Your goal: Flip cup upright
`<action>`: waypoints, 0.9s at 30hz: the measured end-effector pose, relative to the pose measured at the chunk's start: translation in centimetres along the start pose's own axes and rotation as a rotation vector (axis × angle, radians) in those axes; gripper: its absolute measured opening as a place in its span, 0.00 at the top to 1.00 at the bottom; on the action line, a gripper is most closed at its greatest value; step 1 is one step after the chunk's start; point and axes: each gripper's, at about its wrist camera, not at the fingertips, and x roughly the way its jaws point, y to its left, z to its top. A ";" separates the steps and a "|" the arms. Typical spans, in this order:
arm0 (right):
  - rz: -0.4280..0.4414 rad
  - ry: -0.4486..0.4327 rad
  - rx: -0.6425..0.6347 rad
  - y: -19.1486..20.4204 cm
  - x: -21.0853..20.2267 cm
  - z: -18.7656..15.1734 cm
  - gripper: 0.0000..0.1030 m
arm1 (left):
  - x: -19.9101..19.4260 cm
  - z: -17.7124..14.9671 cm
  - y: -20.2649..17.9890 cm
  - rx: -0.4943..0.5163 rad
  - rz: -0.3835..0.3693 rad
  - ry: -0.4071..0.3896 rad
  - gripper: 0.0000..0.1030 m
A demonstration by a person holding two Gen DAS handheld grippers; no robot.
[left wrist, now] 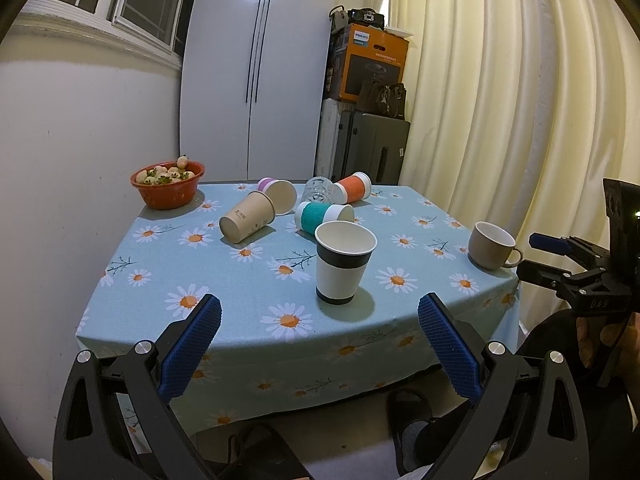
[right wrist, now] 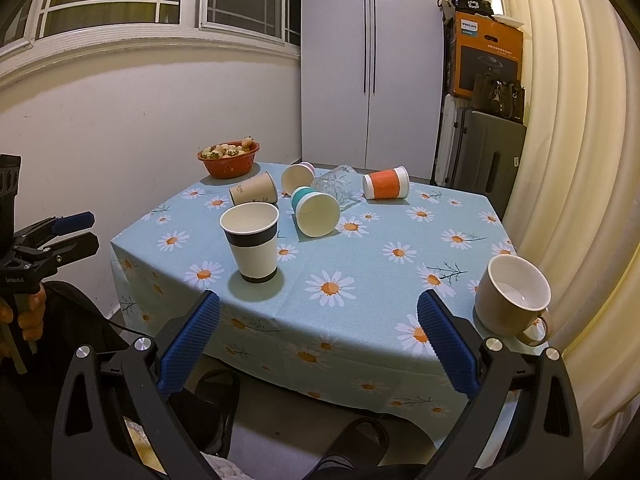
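Standing upright near table [left wrist: 240,312] edge, black-banded cup [left wrist: 345,261]; both grippers' jaws wide, empty.

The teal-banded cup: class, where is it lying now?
In both views the teal-banded cup lies on its side mid-table, just beyond the upright black-banded cup, beside the tipped glass.

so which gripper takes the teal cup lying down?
Left, probably. Teal-sleeved cup lies nearly straight ahead of the open left gripper; from the open right gripper it sits slightly off-centre, behind the upright black-banded cup.
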 end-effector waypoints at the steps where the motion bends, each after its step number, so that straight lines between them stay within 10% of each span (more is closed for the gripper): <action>1: 0.000 0.000 -0.002 0.0 0.0 0.0 0.05 | 0.0 0.0 0.0 -0.001 0.000 0.000 0.06; 27: -0.001 0.002 -0.002 0.0 0.0 0.0 0.05 | 0.2 0.0 -0.3 -0.003 -0.003 0.005 0.06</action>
